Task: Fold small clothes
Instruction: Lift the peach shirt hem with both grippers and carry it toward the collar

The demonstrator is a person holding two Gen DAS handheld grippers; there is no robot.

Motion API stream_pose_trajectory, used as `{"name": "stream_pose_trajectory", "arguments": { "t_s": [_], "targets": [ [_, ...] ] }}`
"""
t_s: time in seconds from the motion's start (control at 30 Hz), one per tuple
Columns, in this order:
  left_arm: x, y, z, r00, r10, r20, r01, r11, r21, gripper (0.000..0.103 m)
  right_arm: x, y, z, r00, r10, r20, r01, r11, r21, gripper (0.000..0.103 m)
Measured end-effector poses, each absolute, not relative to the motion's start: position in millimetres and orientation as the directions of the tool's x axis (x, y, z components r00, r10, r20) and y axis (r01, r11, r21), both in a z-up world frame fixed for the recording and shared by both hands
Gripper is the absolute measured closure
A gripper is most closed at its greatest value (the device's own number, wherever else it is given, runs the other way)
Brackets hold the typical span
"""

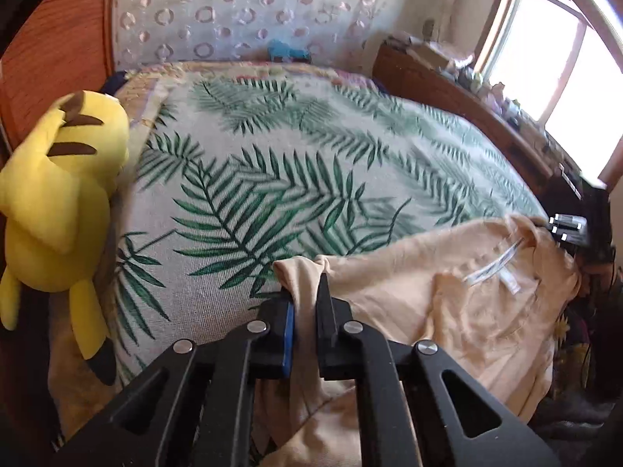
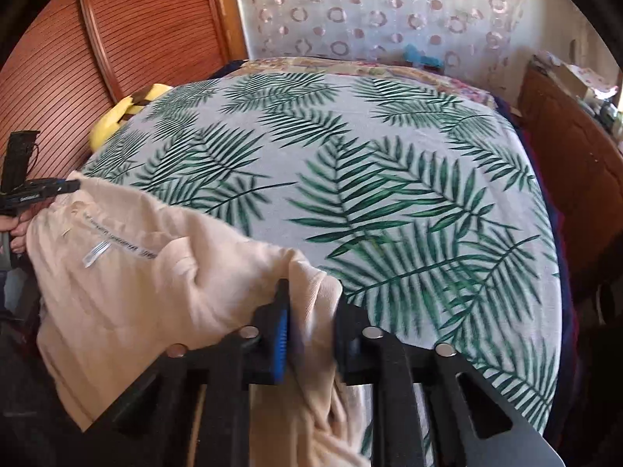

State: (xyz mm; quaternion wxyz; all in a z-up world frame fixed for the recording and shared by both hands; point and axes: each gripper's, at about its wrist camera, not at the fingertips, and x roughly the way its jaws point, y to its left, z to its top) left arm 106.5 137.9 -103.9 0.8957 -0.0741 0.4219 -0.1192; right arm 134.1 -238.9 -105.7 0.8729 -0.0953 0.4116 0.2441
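Observation:
A cream small shirt (image 1: 467, 311) with a white neck label (image 1: 494, 268) lies bunched at the near edge of the bed. In the left wrist view my left gripper (image 1: 305, 288) is shut on a gathered corner of the shirt. At that view's right edge the right gripper (image 1: 564, 229) shows at the shirt's far corner. In the right wrist view my right gripper (image 2: 311, 299) is shut on a bunched fold of the same shirt (image 2: 136, 272). There the left gripper (image 2: 62, 187) grips the shirt's other corner at far left, with a hand (image 2: 17, 229) below it.
The bed carries a white cover with green palm leaves (image 1: 272, 179). A yellow plush toy (image 1: 58, 202) leans at the bed's left side against a ribbed wooden panel (image 2: 117, 39). A wooden shelf with small items (image 1: 447, 81) and a bright window (image 1: 564, 58) stand right.

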Motion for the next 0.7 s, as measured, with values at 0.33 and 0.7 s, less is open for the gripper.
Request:
{"name": "stream_pose_trajectory", "arguments": {
  "t_s": [0.33,0.7],
  "targets": [
    [42.8,120.3,5.6,0.792,-0.325,-0.517,0.246,0.945,-0.218,0.094,72.5,-269.2,-19.8,0.696,0.372,-0.615,-0.464,0.886,0.011,0.091],
    [-18.3,120.3,124.1,0.932,-0.291,-0.217,0.26,0.953,-0.157,0.095,-17.9,-290.0,97.8,0.834,0.397,-0.383,-0.464,0.88,-0.099,0.092]
  ]
}}
